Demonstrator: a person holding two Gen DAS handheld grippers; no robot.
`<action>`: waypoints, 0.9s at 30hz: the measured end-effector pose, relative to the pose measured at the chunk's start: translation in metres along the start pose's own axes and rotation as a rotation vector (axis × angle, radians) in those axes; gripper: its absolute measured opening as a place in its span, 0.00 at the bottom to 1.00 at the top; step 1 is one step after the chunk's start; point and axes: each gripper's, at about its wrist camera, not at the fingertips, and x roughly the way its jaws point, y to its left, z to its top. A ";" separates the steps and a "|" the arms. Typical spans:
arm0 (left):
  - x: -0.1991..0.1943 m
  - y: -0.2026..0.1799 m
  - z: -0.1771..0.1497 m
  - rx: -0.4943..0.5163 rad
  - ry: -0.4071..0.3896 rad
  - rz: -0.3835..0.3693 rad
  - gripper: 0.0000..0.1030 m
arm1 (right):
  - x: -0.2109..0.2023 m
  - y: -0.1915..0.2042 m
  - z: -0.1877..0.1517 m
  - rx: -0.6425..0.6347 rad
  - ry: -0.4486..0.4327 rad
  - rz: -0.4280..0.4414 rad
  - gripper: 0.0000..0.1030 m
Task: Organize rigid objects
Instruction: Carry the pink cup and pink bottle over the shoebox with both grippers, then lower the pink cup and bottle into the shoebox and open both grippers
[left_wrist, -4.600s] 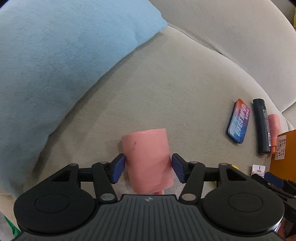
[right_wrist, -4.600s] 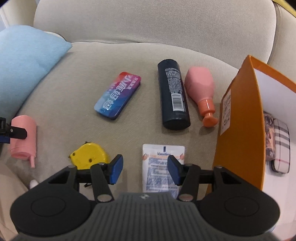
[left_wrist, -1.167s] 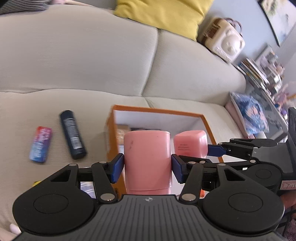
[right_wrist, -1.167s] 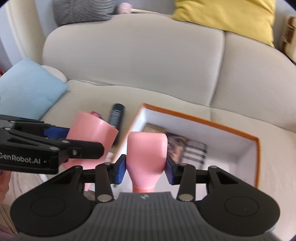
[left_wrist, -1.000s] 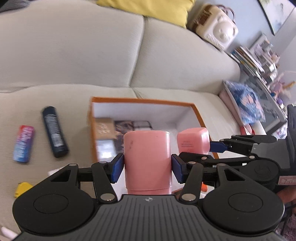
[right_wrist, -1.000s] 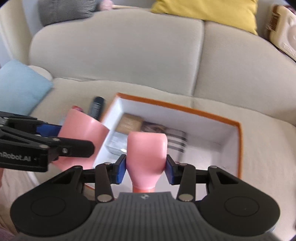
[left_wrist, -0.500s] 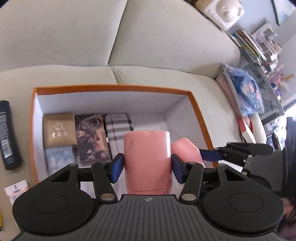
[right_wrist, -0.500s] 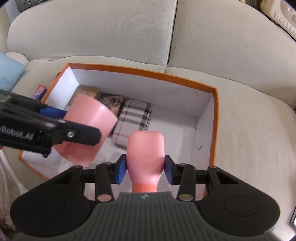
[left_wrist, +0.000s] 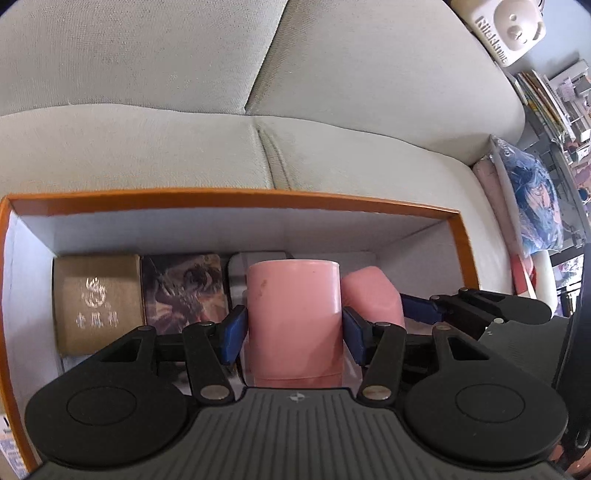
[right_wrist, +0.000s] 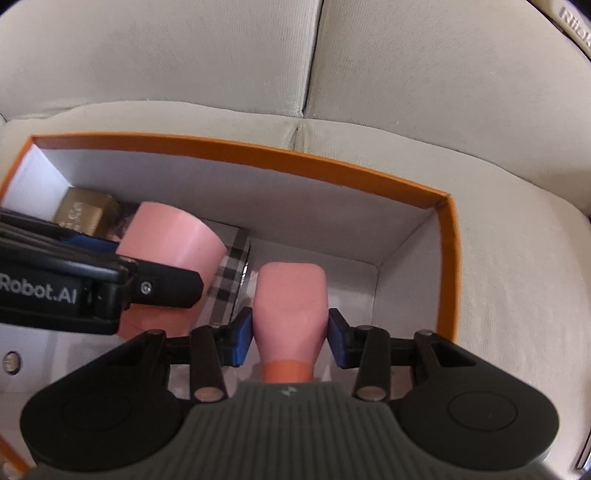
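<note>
Now both grippers sit over the orange-rimmed white cardboard box (left_wrist: 236, 198) on the beige sofa (left_wrist: 147, 74). Left gripper (left_wrist: 293, 328) clamps a pink plastic cylinder bottle (left_wrist: 293, 317); right gripper (right_wrist: 290, 336) clamps a pink tapered bottle w/ orange neck (right_wrist: 291, 310). Inside the box, at left: brown carton (left_wrist: 98, 302), dark printed box (left_wrist: 183, 288), plaid case (right_wrist: 231, 280).

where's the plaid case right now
In the right wrist view the plaid case lies inside the orange box, left of centre, between the two held pink containers.
</note>
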 end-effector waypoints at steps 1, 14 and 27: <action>0.002 0.001 0.001 -0.002 -0.002 0.001 0.61 | 0.003 0.001 0.001 -0.009 -0.005 -0.010 0.43; 0.006 0.005 0.004 -0.010 -0.024 0.004 0.61 | 0.002 0.022 0.001 -0.261 -0.089 -0.156 0.49; 0.006 -0.002 0.002 -0.005 -0.026 0.017 0.61 | -0.009 0.020 -0.007 -0.314 -0.085 0.017 0.16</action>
